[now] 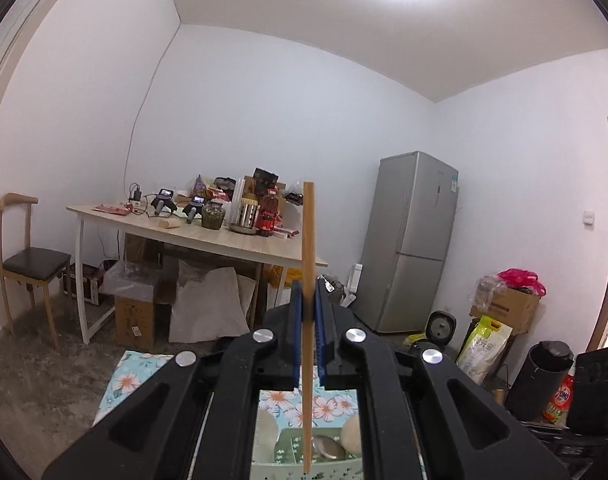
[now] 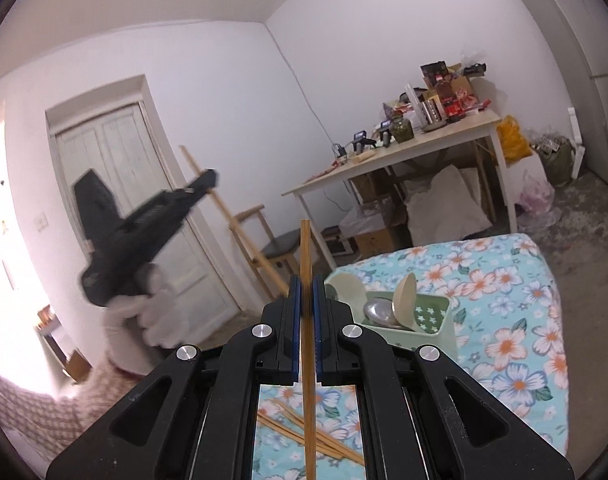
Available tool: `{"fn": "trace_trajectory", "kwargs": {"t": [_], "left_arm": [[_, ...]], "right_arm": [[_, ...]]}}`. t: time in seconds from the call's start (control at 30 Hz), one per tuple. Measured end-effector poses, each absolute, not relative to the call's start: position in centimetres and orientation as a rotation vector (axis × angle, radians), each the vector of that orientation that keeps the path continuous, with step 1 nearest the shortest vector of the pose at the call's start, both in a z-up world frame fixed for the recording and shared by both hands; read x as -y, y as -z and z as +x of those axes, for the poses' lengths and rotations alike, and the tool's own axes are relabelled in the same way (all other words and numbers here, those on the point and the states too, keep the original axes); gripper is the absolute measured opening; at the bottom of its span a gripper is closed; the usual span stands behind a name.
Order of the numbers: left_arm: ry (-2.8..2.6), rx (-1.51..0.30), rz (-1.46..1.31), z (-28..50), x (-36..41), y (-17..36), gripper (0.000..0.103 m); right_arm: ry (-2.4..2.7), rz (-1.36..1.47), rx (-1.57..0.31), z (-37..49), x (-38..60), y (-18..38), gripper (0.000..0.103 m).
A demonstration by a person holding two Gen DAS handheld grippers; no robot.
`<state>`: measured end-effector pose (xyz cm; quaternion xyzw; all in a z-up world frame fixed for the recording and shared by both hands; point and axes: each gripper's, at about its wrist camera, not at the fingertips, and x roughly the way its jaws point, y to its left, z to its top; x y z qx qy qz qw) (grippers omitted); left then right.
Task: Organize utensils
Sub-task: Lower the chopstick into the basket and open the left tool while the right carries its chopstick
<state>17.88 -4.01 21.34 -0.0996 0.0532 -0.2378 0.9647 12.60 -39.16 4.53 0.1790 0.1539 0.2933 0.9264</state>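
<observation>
My left gripper [image 1: 308,292] is shut on a wooden chopstick [image 1: 308,240] held upright, its lower end hanging over a green utensil holder [image 1: 287,468] that holds spoons [image 1: 328,446]. My right gripper [image 2: 306,286] is shut on another wooden chopstick [image 2: 305,252], also upright. The green holder [image 2: 428,320] with a metal spoon [image 2: 378,311] and pale spoons stands on the floral tablecloth [image 2: 504,320] just right of my right gripper. Several loose chopsticks [image 2: 324,438] lie on the cloth below it. The left gripper [image 2: 207,180] with its chopstick shows raised at the left, blurred.
A cluttered wooden table [image 1: 239,240] stands at the back with boxes and bags beneath. A chair [image 1: 27,264] is at the left, a grey fridge [image 1: 412,240] at the right. Bags, a box and black appliances [image 1: 540,376] crowd the right floor. A white door [image 2: 135,184] is behind.
</observation>
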Motion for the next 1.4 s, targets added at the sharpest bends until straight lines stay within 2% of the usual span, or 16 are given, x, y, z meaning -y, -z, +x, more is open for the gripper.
{"fn": "trace_trajectory", "kwargs": {"t": [0.5, 0.9, 1.0, 1.07, 1.17, 1.27, 1.4], "left_arm": [[0.476, -0.206, -0.201, 24.5, 8.1, -16.8, 0.005], [0.477, -0.305, -0.21, 25.9, 8.8, -12.7, 0.006], [0.48, -0.341, -0.209, 25.6, 8.6, -12.0, 0.025], [0.477, -0.342, -0.205, 25.1, 8.3, -11.8, 0.041], [0.466, -0.339, -0.195, 24.2, 7.8, -11.8, 0.054], [0.458, -0.34, -0.202, 23.5, 7.2, -11.9, 0.062], [0.433, -0.342, -0.191, 22.1, 6.1, -12.3, 0.067]], "right_arm": [[-0.621, 0.444, -0.333, 13.8, 41.1, -3.1, 0.004], [-0.6, 0.456, -0.362, 13.7, 41.2, -2.8, 0.004], [-0.592, 0.457, -0.364, 13.6, 41.2, -2.9, 0.004], [-0.587, 0.458, -0.364, 13.4, 41.2, -3.0, 0.004], [-0.581, 0.463, -0.369, 13.4, 41.1, -3.1, 0.004], [-0.574, 0.473, -0.372, 13.3, 40.8, -3.0, 0.004], [-0.569, 0.49, -0.366, 13.3, 40.7, -3.0, 0.004]]}}
